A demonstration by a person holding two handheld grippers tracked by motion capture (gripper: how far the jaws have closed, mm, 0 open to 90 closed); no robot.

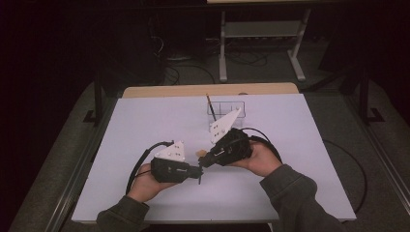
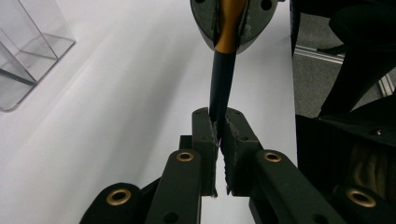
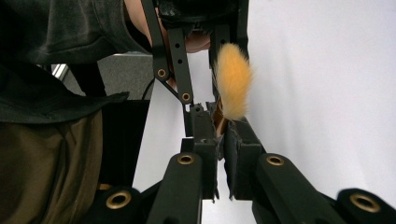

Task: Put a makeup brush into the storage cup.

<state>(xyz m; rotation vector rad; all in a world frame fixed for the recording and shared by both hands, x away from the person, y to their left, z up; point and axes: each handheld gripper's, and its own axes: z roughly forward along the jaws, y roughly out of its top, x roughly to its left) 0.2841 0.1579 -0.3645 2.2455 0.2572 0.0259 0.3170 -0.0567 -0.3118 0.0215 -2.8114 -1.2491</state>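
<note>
A small brush with a dark handle point(image 2: 221, 84), a gold ferrule and an orange bristle tuft point(image 3: 232, 86) is held between both grippers above the middle of the white table point(image 1: 145, 125). My left gripper point(image 2: 218, 122) is shut on the lower end of the handle. My right gripper point(image 3: 219, 122) is shut on the ferrule just below the bristles. In the high view the two gripper tips meet, left gripper point(image 1: 200, 173) under right gripper point(image 1: 204, 162), and the orange tuft point(image 1: 198, 153) pokes out beside them.
A clear plastic organiser point(image 1: 231, 108) stands at the back centre of the table with another thin brush point(image 1: 211, 104) leaning in it. A corner of that organiser point(image 2: 23, 51) is in the left gripper view. Cables trail from both grippers.
</note>
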